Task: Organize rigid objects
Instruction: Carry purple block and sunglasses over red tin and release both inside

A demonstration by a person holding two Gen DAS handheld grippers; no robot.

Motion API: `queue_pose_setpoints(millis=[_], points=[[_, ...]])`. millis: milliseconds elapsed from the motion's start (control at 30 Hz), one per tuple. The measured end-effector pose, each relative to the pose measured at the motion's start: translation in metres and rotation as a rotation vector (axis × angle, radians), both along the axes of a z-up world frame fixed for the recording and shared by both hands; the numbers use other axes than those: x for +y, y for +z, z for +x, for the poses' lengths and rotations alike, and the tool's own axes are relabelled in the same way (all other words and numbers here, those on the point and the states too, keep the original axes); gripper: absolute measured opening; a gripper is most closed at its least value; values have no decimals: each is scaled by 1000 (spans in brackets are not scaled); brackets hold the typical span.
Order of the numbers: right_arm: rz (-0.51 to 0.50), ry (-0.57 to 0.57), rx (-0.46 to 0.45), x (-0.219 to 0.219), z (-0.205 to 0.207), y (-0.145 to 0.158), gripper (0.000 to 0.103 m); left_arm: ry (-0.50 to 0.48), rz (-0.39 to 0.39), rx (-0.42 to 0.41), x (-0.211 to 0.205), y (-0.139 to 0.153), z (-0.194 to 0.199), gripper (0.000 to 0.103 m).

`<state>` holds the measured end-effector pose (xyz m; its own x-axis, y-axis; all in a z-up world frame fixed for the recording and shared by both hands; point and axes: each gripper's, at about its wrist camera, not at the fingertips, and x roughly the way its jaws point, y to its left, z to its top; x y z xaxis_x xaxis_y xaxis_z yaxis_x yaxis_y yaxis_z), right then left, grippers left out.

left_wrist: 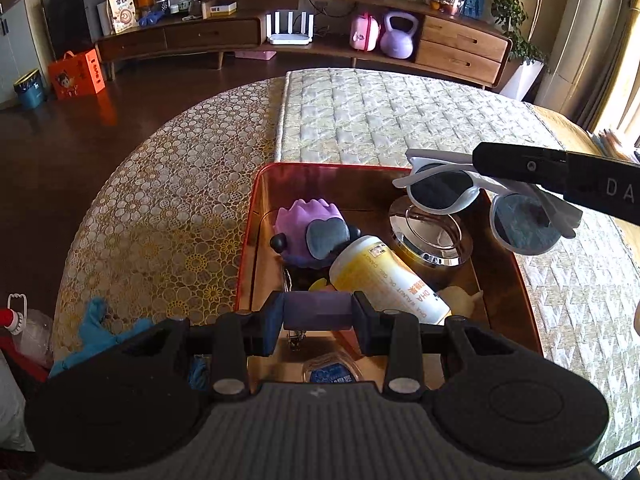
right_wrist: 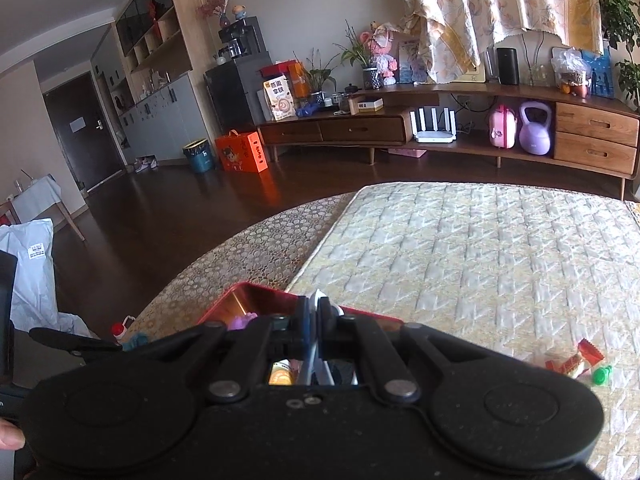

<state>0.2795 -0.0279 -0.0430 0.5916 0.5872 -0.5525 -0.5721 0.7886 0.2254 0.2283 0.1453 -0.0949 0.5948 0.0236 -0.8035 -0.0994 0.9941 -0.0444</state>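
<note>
Right up against the lens, the left claw (left_wrist: 319,314) has a dark purple block (left_wrist: 319,310) pinched squarely between its two pads, held just above the near end of the red tin tray (left_wrist: 516,276). That tray sits on the quilted bed cover (left_wrist: 380,120), and it is crowded: a yellow-and-white supplement bottle (left_wrist: 390,280) lies on its side at the middle, touching a purple toy figure (left_wrist: 310,228) to its left and a round shiny metal tin (left_wrist: 430,236) behind it to the right. A small clear packet with blue print (left_wrist: 334,372) lies at the near edge, partly hidden under the claw.

Over on the right, the right claw (right_wrist: 314,322) is clamped tight on white-framed sunglasses (left_wrist: 480,204), gripping them by the frame; the dark lenses hang over the tray's far right corner, one above the metal tin, the other out past the rim. From the right wrist view only a sliver of white frame shows between the pads.

Loose on the bed, well apart from the tray, lie a red-and-white wrapper (right_wrist: 576,360) and a little green piece (right_wrist: 602,374) just beside it.
</note>
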Motion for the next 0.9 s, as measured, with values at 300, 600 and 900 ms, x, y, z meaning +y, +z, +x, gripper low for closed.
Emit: queue_pose_setpoints(millis=[300, 600, 900], points=[[2, 1, 60, 8, 0, -20, 3, 4, 17, 3, 1, -11, 10, 36], [-9, 18, 105, 12, -6, -30, 11, -24, 46, 12, -5, -18, 13, 36], [25, -3, 148, -6, -16, -28, 26, -10, 24, 34, -5, -17, 13, 36]])
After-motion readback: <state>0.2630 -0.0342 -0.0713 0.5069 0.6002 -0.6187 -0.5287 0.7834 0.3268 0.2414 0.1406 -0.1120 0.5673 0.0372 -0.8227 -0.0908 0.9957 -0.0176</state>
